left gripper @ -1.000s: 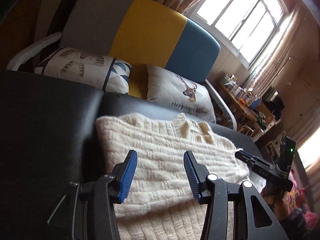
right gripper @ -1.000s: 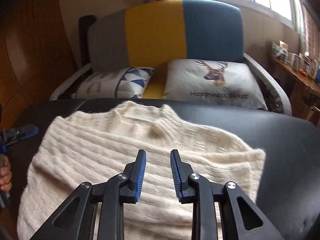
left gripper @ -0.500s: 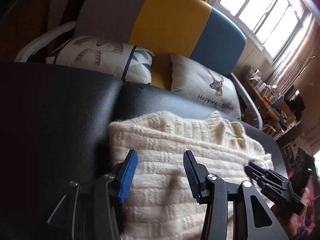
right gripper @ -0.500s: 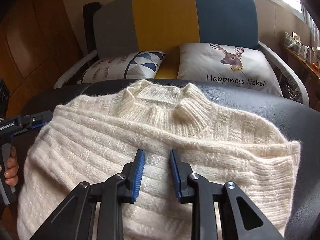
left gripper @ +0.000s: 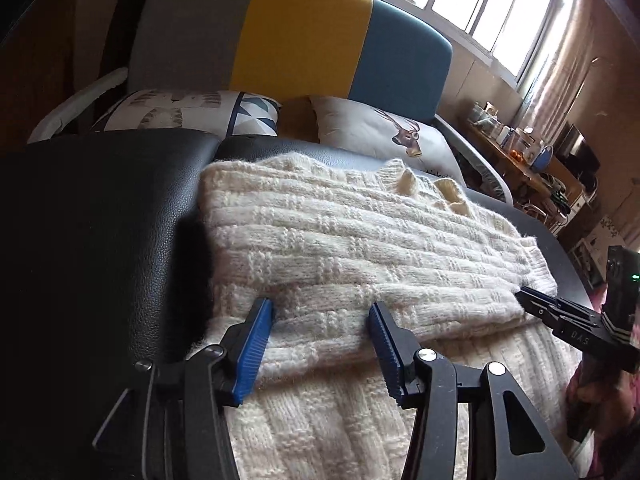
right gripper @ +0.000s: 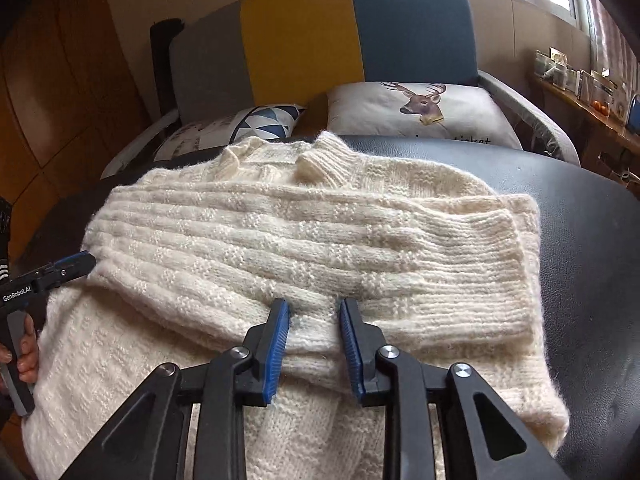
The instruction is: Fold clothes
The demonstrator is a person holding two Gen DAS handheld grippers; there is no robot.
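A cream knitted sweater (right gripper: 280,240) lies flat on a black padded surface (left gripper: 100,220), with its collar (right gripper: 324,158) pointing away from the person toward the striped sofa (right gripper: 320,40). The sleeves are folded across the chest, so they make a thick band that runs from left to right, while the body of the sweater runs from near to far. The right gripper (right gripper: 314,340) has its jaws apart, not wide, and they stand on both sides of the near edge of this band, at its middle. The left gripper (left gripper: 320,344) is also apart, wider, and it frames the same edge close to the left side of the sweater. Neither one seems to be clamped on the wool. The band lies directly in front of both grippers, so both are about equally near. The next fold will probably bring the lower half forward, toward the collar.
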